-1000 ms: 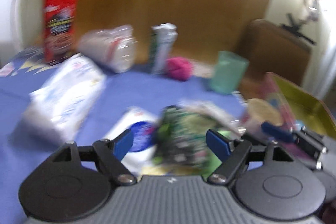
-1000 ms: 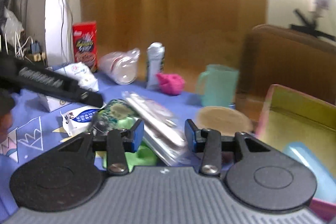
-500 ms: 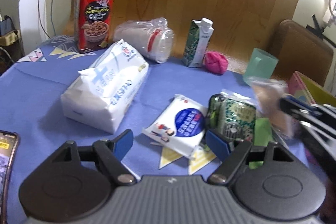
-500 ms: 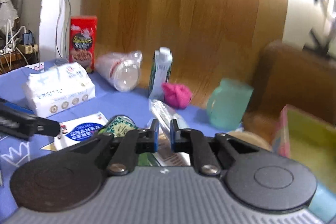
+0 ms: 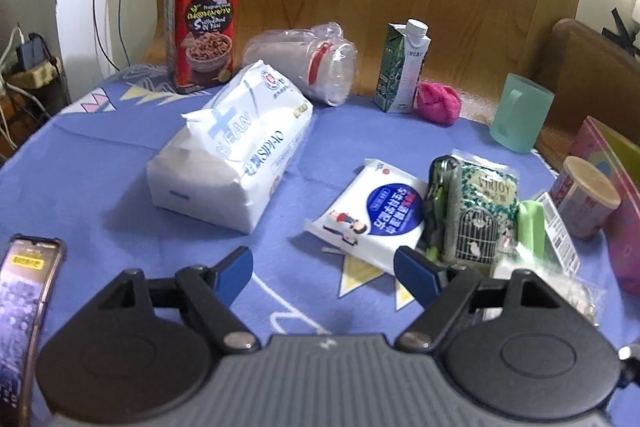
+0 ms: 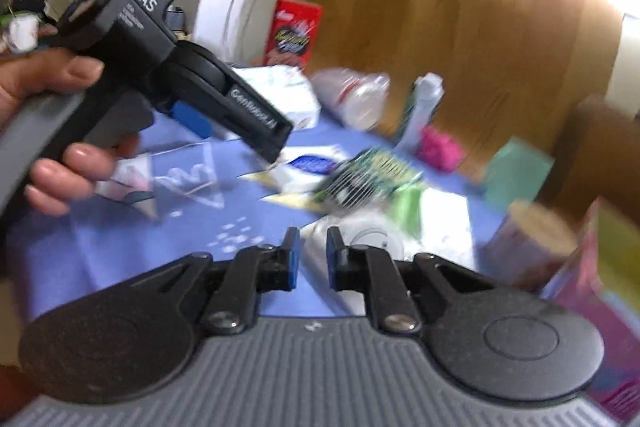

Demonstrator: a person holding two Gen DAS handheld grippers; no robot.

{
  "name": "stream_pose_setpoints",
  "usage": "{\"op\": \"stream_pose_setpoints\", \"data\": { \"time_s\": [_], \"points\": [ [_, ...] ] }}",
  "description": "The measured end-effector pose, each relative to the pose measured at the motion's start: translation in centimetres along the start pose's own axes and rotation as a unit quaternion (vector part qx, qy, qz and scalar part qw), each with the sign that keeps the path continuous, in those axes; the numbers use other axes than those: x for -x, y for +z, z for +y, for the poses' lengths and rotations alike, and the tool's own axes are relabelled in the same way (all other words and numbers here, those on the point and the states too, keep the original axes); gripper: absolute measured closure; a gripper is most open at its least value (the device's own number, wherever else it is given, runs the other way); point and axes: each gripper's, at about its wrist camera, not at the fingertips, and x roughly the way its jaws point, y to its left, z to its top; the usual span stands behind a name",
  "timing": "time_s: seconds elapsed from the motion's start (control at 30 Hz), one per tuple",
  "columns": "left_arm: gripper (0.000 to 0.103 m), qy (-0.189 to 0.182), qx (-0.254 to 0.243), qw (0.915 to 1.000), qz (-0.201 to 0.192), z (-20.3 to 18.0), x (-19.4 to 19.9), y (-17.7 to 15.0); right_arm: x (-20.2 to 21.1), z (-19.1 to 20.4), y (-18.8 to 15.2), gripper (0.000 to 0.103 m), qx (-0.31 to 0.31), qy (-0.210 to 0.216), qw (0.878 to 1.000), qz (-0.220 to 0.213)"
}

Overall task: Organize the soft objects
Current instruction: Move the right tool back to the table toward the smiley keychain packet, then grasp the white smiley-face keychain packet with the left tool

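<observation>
On the blue cloth lie a large white tissue pack (image 5: 240, 151), a white wet-wipes packet (image 5: 372, 211), a green patterned tissue packet (image 5: 480, 215), a green sponge (image 5: 532, 227) and a pink soft ball (image 5: 438, 103). My left gripper (image 5: 322, 259) hovers open over bare cloth, just short of the wipes packet. My right gripper (image 6: 313, 243) has a narrow gap between its jaws, which are opening, with nothing between the pads. A clear plastic packet (image 6: 372, 235) lies on the cloth just beyond its fingertips. The right wrist view is blurred.
A red cereal box (image 5: 204, 23), a bag of plastic cups (image 5: 308, 65), a carton (image 5: 402, 67) and a mint cup (image 5: 520, 117) line the back. A small can (image 5: 586, 197) and a pink-and-yellow box (image 5: 616, 179) stand right. A phone (image 5: 24, 291) lies left. A hand (image 6: 60, 163) grips the left tool.
The right gripper's jaws closed around the clear packet, then parted slightly as it swung away and rolled; the packet now lies on the cloth. The left gripper's view shifted slightly and stayed open.
</observation>
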Motion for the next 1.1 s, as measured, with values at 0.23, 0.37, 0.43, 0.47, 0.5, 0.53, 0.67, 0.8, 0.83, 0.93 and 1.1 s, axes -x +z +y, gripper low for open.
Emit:
{"op": "stream_pose_setpoints", "data": {
  "time_s": [0.23,0.37,0.43,0.47,0.5,0.53,0.67,0.8,0.83,0.93,1.1],
  "points": [
    [0.022,0.020,-0.017,0.9997,-0.002,-0.5,-0.1,-0.2,2.2,-2.2,-0.3,0.059,-0.054,0.001,0.998,-0.024],
    [0.022,0.030,-0.032,0.9990,-0.002,-1.3,-0.2,-0.3,2.4,-4.3,-1.5,0.047,-0.107,-0.017,0.994,-0.020],
    [0.022,0.033,-0.039,0.9987,-0.002,-1.7,-0.4,-0.4,2.6,-5.3,-2.2,0.037,-0.133,-0.013,0.991,-0.013],
    [0.022,0.035,-0.043,0.9985,-0.002,-1.9,-0.4,-0.4,2.6,-5.6,-2.6,0.034,-0.142,-0.011,0.990,-0.009],
    [0.021,0.036,-0.046,0.9983,-0.002,-2.1,-0.5,-0.4,2.6,-6.0,-3.0,0.028,-0.151,-0.010,0.988,-0.005],
    [0.021,0.037,-0.048,0.9982,-0.001,-2.2,-0.5,-0.4,2.6,-6.4,-3.3,0.025,-0.159,-0.010,0.987,-0.001],
    [0.021,0.038,-0.056,0.9977,0.001,-3.0,-0.8,-0.4,2.1,-7.0,-3.9,0.021,-0.175,-0.001,0.985,0.016],
    [0.021,0.039,-0.065,0.9971,0.001,-3.6,-0.9,-0.4,1.1,-6.9,-4.0,0.021,-0.173,0.013,0.984,0.030],
    [0.021,0.039,-0.066,0.9970,0.001,-3.7,-1.0,-0.3,0.8,-6.8,-4.0,0.021,-0.173,0.016,0.984,0.033],
    [0.021,0.039,-0.070,0.9968,0.001,-4.0,-1.0,-0.3,0.2,-6.6,-4.0,0.020,-0.172,0.019,0.984,0.040],
    [0.021,0.039,-0.074,0.9964,0.001,-4.3,-1.1,-0.2,-0.3,-6.5,-3.8,0.020,-0.163,0.016,0.986,0.041]
  ]
}}
